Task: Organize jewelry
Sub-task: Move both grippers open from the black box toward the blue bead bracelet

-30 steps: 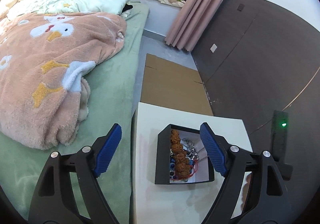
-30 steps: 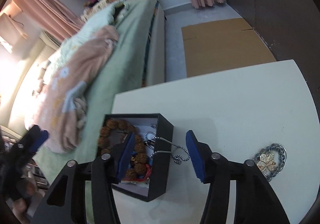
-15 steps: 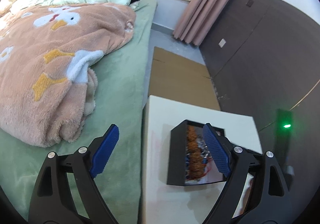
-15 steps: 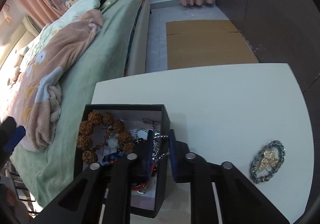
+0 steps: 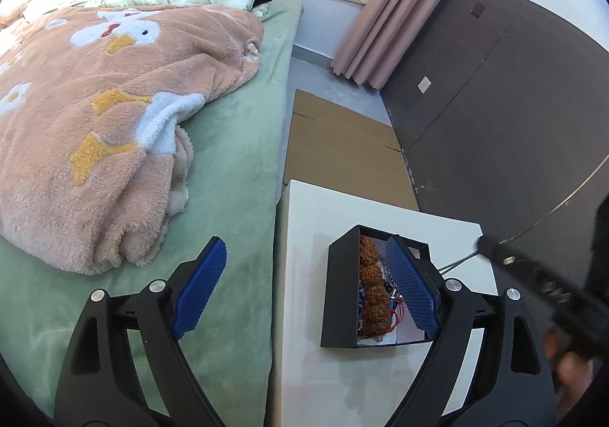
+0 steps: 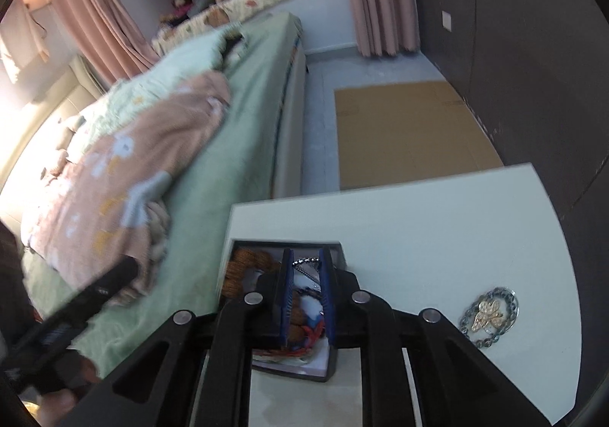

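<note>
Left wrist view: left gripper [image 5: 304, 290] is spread wide, nothing between the blue pads [image 5: 198, 290]. Its left finger hangs over the green bedsheet [image 5: 228, 168], its right finger over the black jewelry box [image 5: 340, 293] at lower centre-right. The box sits on the white table [image 5: 304, 370], near the table's left edge. Brown bead bracelet [image 5: 371, 290] lies inside along the left wall; red and blue bits show at the near end. Pink blanket [image 5: 95, 115] fills the left of the frame, cardboard sheet [image 5: 342, 149] lies on the floor above the table. Blurred dark bar at right edge is the right gripper [image 5: 533, 274], with a thin silver chain [image 5: 456, 261] running from it toward the box.

Right wrist view: right gripper [image 6: 306, 297] is nearly closed, pinching the silver chain [image 6: 306, 263] between the blue pads [image 6: 286, 293], directly above the box [image 6: 331, 362] at lower centre. Beads [image 6: 243, 267] are visible at the box's left. A gold butterfly brooch ringed by a grey bead bracelet [image 6: 489, 314] lies on the table [image 6: 418, 221] at lower right, well apart from the box.
</note>
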